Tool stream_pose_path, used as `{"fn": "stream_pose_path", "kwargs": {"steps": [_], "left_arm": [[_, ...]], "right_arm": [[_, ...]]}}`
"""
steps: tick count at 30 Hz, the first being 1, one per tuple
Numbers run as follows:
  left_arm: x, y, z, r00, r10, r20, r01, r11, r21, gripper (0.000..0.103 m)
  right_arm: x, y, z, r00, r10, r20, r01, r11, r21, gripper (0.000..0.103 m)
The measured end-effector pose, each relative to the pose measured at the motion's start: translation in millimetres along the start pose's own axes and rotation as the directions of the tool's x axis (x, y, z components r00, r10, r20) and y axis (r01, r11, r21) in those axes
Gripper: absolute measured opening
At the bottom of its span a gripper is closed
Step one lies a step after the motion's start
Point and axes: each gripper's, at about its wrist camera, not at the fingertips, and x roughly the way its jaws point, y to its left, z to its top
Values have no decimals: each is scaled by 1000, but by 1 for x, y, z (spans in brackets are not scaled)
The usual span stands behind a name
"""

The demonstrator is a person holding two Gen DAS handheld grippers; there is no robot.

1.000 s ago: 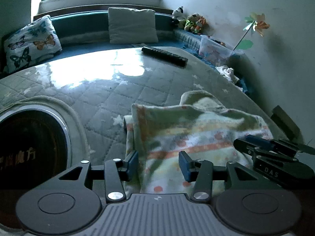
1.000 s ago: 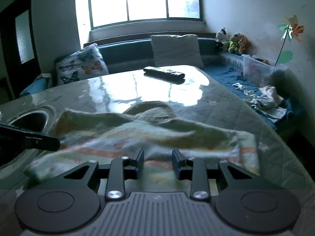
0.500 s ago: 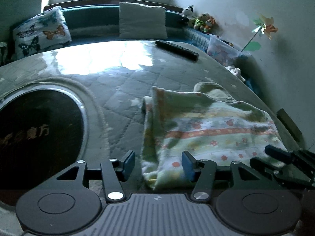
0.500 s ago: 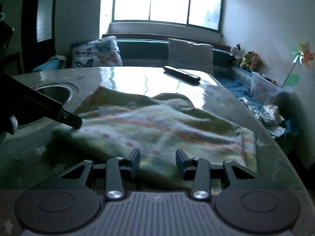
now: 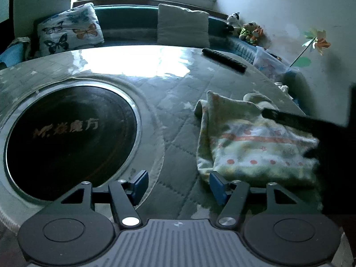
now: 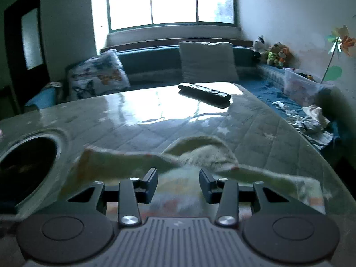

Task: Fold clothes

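A small folded piece of clothing [image 5: 251, 142] with dots and stripes lies on the gray quilted table [image 5: 173, 102]. The left gripper [image 5: 178, 185] is spread wide and holds nothing. The cloth is in front of it and off to the right, and its near left corner sits just beside the right blue finger. To the left of that gripper is a big round dark plate [image 5: 71, 138] set into the table. The right gripper [image 6: 178, 183] is wide too and grips nothing. The same clothing [image 6: 124, 162] lies right in front of its fingers and looks blurry there. I cannot tell if the fingers touch it. A black remote [image 6: 203, 91] lies far back on the table, well apart from the cloth.
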Motion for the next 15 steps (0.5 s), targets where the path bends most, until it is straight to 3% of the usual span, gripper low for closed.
{"fn": "stream_pose_path", "kwargs": {"steps": [7,15], "left_arm": [[-6,6,-3,1000,5,8,-5,1000,-14,68],[-9,13,-8,1000,13,4,-13,999,-37,69]], "right_arm": [[30,22,5,999,-28,-38,27,999,-34,42],[22,68,3,998,63,-23,-66,990,-123,42]]}}
